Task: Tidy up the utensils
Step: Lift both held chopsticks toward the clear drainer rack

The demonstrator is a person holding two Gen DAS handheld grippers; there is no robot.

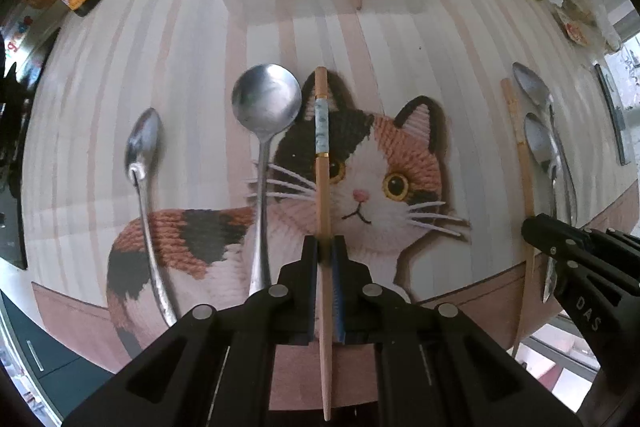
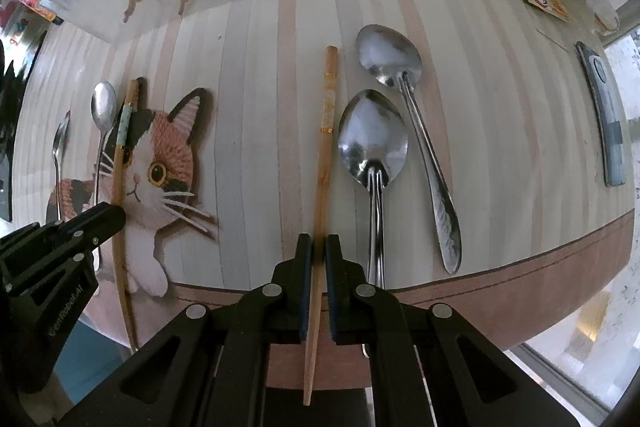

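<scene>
Each tool pinches one chopstick low on its thin end, above the counter [image 2: 500,99]

Left tool [image 1: 329,251] holds the chopstick [image 1: 322,163] over the cat mat [image 1: 372,163]; right tool [image 2: 315,249] holds the other chopstick [image 2: 323,163] beside two spoons [image 2: 372,135]; light, stiff, smooth sticks, likely to swivel unless gripped nearer the middle

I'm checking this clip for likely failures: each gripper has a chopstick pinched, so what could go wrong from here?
1. The left gripper grips its chopstick low on the shaft; the long end could swing into the round spoon beside it.
2. The right gripper holds its chopstick close to two spoons; a sideways move might knock them.
3. Both thin sticks may pivot or slip between the pads.
</scene>
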